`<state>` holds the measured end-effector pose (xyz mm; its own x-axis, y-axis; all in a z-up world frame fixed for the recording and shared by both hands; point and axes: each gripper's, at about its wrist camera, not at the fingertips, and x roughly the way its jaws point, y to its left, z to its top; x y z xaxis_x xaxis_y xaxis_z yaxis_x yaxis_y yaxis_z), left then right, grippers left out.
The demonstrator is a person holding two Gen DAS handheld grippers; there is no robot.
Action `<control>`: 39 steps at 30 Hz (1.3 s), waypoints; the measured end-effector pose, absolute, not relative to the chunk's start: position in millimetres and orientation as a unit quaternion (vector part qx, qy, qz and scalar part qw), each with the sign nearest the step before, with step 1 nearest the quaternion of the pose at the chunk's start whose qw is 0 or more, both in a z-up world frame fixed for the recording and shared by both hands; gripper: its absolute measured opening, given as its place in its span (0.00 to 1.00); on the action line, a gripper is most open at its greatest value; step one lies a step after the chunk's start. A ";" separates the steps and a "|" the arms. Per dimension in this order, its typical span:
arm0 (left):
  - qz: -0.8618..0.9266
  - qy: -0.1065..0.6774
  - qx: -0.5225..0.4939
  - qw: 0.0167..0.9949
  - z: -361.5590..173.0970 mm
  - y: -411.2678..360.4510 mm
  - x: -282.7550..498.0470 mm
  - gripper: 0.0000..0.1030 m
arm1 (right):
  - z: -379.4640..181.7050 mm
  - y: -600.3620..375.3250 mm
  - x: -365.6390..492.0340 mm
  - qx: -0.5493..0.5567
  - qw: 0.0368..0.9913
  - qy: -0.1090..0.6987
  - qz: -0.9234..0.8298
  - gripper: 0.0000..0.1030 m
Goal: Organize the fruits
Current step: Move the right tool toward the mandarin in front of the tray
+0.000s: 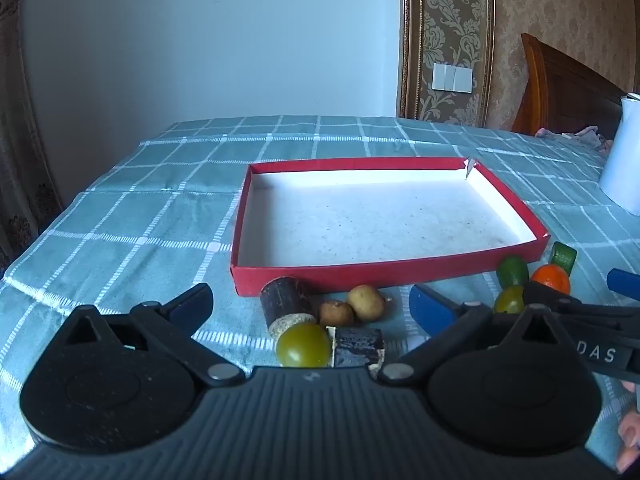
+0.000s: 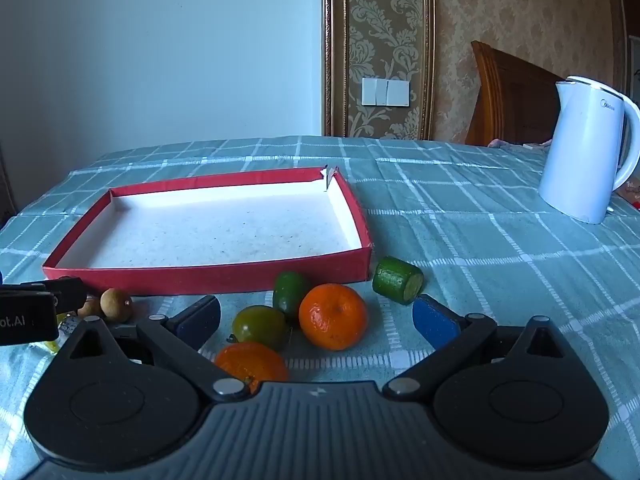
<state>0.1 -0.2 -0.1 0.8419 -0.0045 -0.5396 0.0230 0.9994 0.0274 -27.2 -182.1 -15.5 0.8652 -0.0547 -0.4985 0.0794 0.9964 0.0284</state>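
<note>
- Left hand-held gripper [image 1: 311, 304]: jaws fully apart, nothing between the pads.
- Right hand-held gripper [image 2: 316, 316]: jaws fully apart, nothing clamped; a mandarin [image 2: 333, 317] lies on the surface between its fingers at 12 o'clock.
- Red tray [image 1: 384, 274]: empty, at 12 o'clock from both grippers, beyond all the fruit; its long axis runs 9 to 3 o'clock.
- Fruit near the left gripper: a green tomato [image 1: 303, 345] just ahead at 12 o'clock; a dark cane segment [image 1: 285, 306] behind it, its axis pointing toward 11 o'clock; two small brown fruits [image 1: 352, 305] at 1 o'clock.
- Fruit near the right gripper: a second orange fruit [image 2: 251, 362] at 11 o'clock, a green-brown tomato [image 2: 259, 326], and a green cut piece [image 2: 398, 280] at 1 o'clock, lying on its side.
- Judgement: the right gripper is nearer the mandarin; the left is nearer the tomato.
- Legible text: "Midea" on the white kettle [image 2: 584, 152]; "DAS" and "ot.AI" on the gripper bodies.
</note>
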 end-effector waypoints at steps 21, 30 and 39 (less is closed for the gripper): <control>-0.002 0.288 0.022 0.958 -13.7 16.2 -12.6 1.00 | -16.2 -183.4 -41.0 0.028 0.967 0.254 -0.014 1.00; -0.005 0.301 0.021 0.953 -23.2 35.6 -20.0 1.00 | -16.3 -188.7 -45.2 0.035 0.967 0.252 -0.014 1.00; -0.017 0.308 0.002 0.951 -32.0 49.0 -23.8 1.00 | -19.7 -189.2 -43.6 0.039 0.965 0.260 -0.009 1.00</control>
<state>-23.8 49.0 -32.0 0.8103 -0.0312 -0.5852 0.0331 0.9994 -0.0075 -43.6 -189.2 -19.7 0.8649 0.0028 -0.5020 0.0375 0.9968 0.0702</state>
